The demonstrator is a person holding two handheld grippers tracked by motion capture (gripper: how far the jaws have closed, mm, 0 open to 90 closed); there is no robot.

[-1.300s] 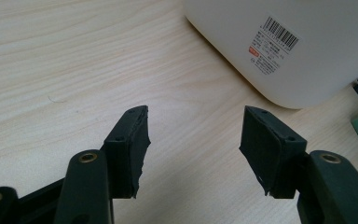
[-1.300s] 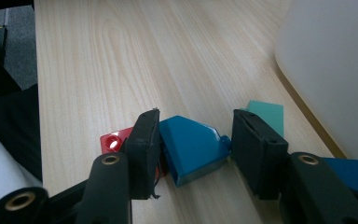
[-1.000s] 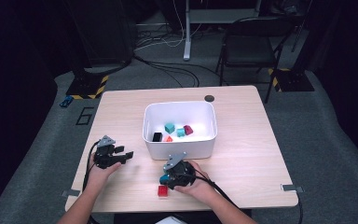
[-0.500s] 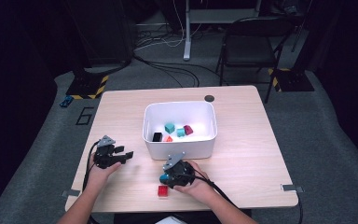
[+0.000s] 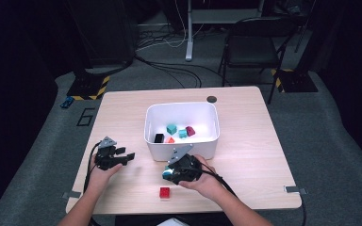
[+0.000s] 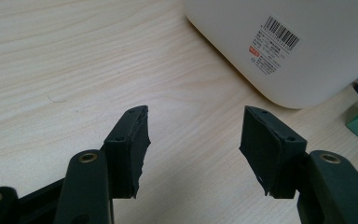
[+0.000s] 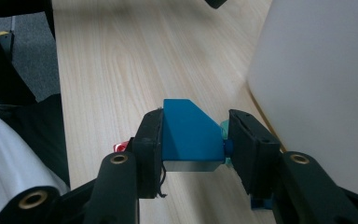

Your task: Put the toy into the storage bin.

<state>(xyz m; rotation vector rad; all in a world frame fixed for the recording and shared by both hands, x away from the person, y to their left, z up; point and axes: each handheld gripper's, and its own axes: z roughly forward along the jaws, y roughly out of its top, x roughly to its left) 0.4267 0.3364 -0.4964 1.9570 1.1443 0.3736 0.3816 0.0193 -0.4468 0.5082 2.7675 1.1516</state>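
Right gripper (image 7: 193,140) has just closed, lifting off table, pinching blue wedge-shaped plastic block (image 7: 189,135); small red cube (image 5: 164,192) left nearby. Left gripper (image 6: 193,140) spread, empty. Next: carry over white plastic bin (image 5: 181,143) rim, release.

On the worktop (image 5: 245,141) we see a white bin (image 5: 181,129) with small blocks inside, a red block (image 5: 164,192) near the front edge, and both claws beside the bin.

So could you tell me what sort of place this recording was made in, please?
Probably a lab or studio workspace: a wooden table on grey carpet, loose cables across the floor, a black folding chair and hazard-striped stand bases.
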